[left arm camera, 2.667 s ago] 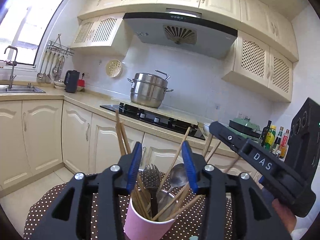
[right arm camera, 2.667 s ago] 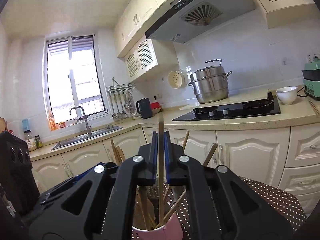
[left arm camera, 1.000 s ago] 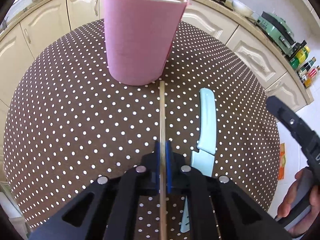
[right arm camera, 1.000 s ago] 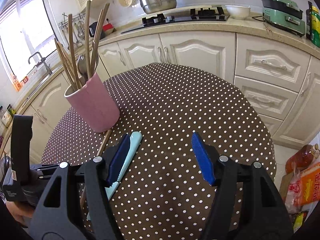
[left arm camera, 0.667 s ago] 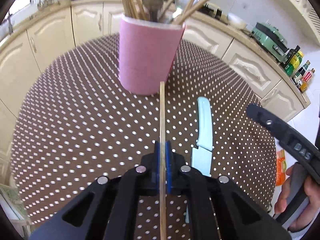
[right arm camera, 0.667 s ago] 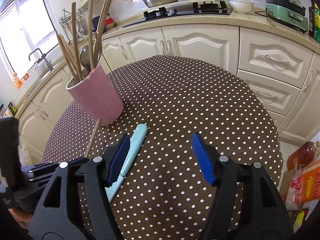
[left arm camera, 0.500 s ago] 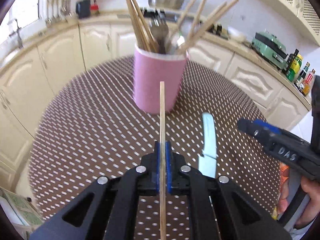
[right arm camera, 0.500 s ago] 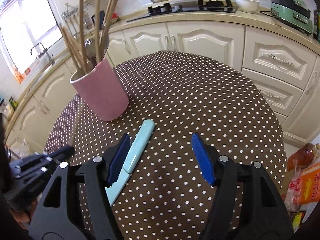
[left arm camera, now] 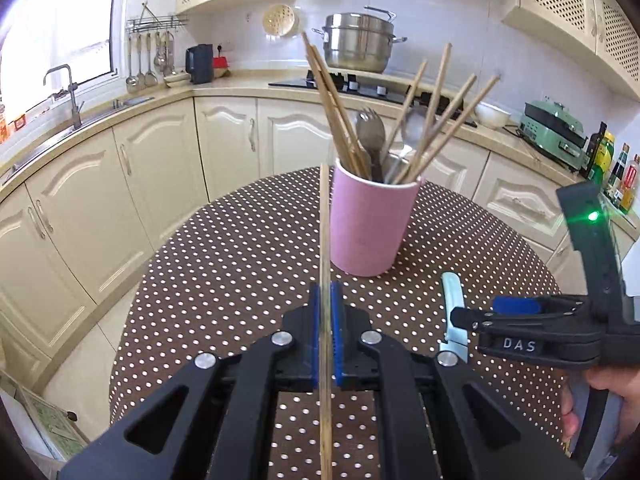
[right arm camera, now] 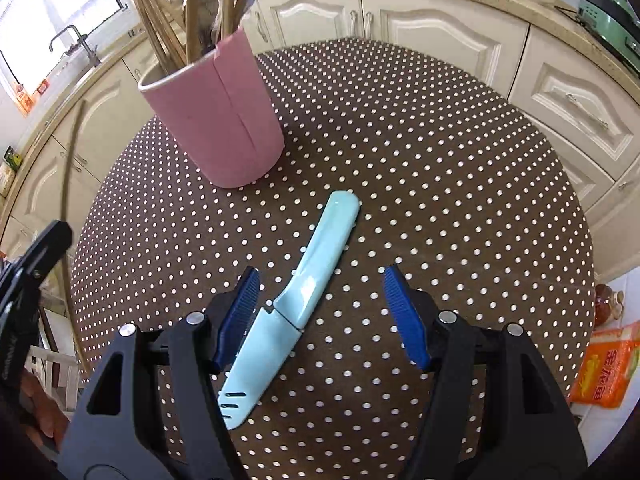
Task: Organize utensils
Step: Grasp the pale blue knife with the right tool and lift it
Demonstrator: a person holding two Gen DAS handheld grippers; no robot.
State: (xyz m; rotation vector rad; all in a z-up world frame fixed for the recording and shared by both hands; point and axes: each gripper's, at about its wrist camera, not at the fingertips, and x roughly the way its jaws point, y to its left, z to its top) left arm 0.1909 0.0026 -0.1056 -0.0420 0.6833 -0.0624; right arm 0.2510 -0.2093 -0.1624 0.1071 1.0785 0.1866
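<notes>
My left gripper [left arm camera: 327,292] is shut on a wooden chopstick [left arm camera: 325,248], held in the air short of the pink cup [left arm camera: 370,226]. That cup [right arm camera: 218,120] stands on the dotted table and holds several chopsticks, a fork and a spoon. A light blue sheathed knife [right arm camera: 298,292] lies flat on the cloth in front of the cup. My right gripper [right arm camera: 320,286] hangs open just above the knife, its jaws on either side of the knife's middle and not touching it. The left view shows the knife [left arm camera: 453,312] partly behind the right gripper [left arm camera: 516,306].
The round table [right arm camera: 460,168] wears a brown cloth with white dots. Cream kitchen cabinets [left arm camera: 140,184] curve around its far side, with a steel pot [left arm camera: 356,46] on the stove. An orange packet [right arm camera: 604,368] lies on the floor at the right.
The left gripper has lifted the chopstick off the table and tipped it up toward the cup. The right gripper has slid left, over the blue knife, still open.
</notes>
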